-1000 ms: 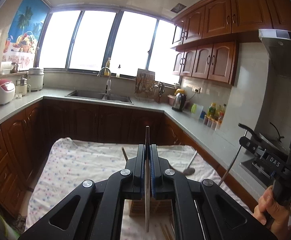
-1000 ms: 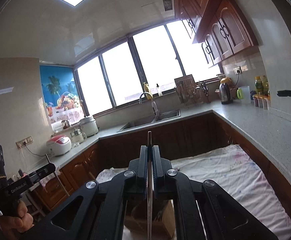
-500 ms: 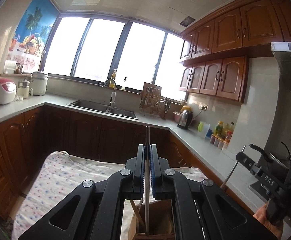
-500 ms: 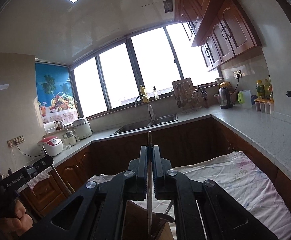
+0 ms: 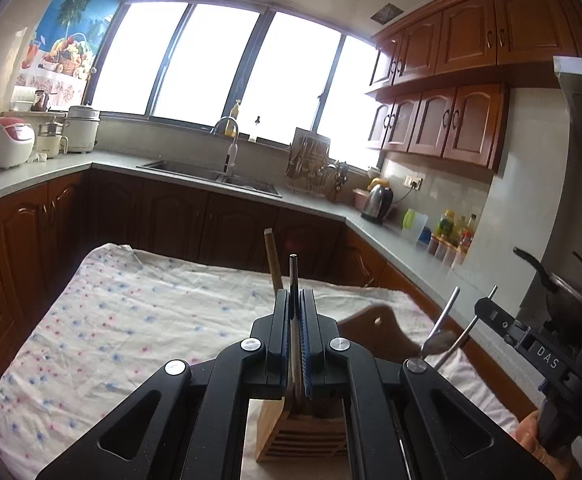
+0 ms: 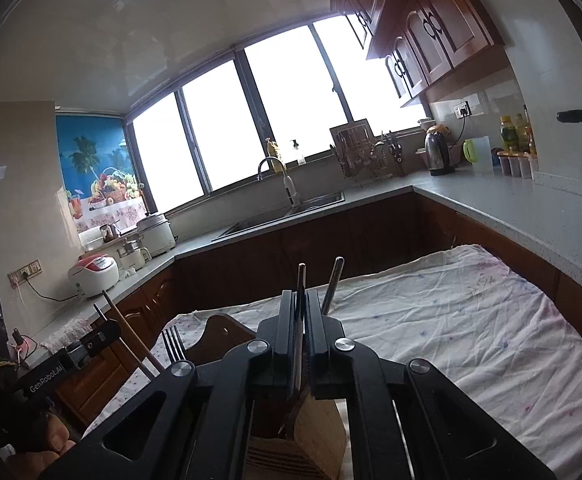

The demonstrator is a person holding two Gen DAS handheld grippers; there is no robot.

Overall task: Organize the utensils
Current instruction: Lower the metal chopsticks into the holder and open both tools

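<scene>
1. Two thin utensils are on their way into the wooden holder [image 5: 303,432]: a second ago it lay lower in both views, with only the tips over it. Now both hands have come down, and each utensil's lower end sits inside the holder's opening.
2. Left gripper [image 5: 295,360]: fingers together, clamped on a slim dark-tipped metal rod [image 5: 293,276] standing upright above the holder. It may be a chopstick; the working end is hidden.
3. Right gripper [image 6: 299,360]: fingers likewise pressed together on a flat, narrow metal handle [image 6: 300,280], upright over the same holder [image 6: 319,428].
4. My judgement: the drop is nearly done, and what remains is to open and let both slide in.
5. Holder itself: pale slatted bamboo, boxy, with a rounded darker back panel [image 5: 375,328]. Already standing in it are a steel fork [image 6: 173,344], a wooden stick [image 5: 272,256] and a round steel handle [image 6: 333,284].
6. Under the holder lies a rumpled white cloth [image 5: 111,320], dotted pink and blue, soft and creased.
7. Beyond the cloth: dark wooden cabinets [image 5: 171,224] and a grey stone counter [image 6: 531,208].
</scene>
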